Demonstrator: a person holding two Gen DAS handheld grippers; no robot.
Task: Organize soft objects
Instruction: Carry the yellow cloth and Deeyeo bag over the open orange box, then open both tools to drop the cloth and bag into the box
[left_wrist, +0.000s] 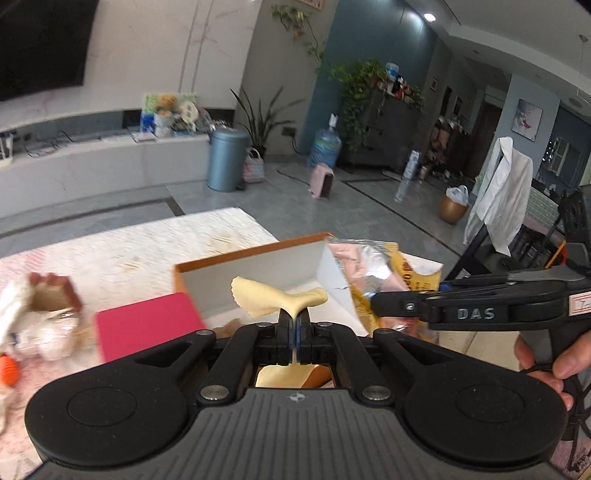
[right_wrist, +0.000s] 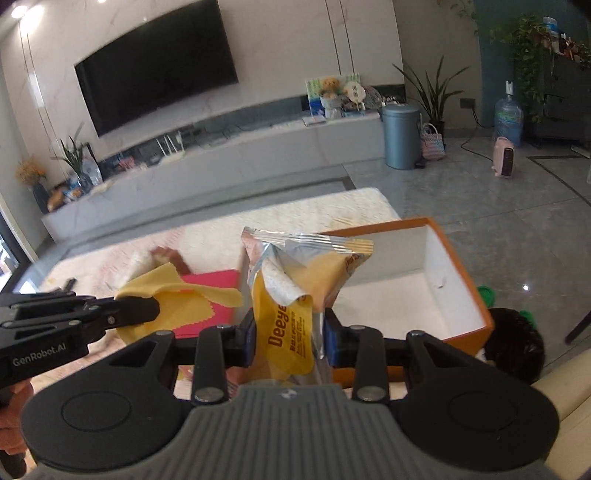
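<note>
Yellow cloth is pinched in the tightly pressed left claw, with the open orange box just ahead, clear inside

From the right wrist, a snack bag is squeezed upright by the right claw; the box lies ahead-right, nearer this hand
</note>
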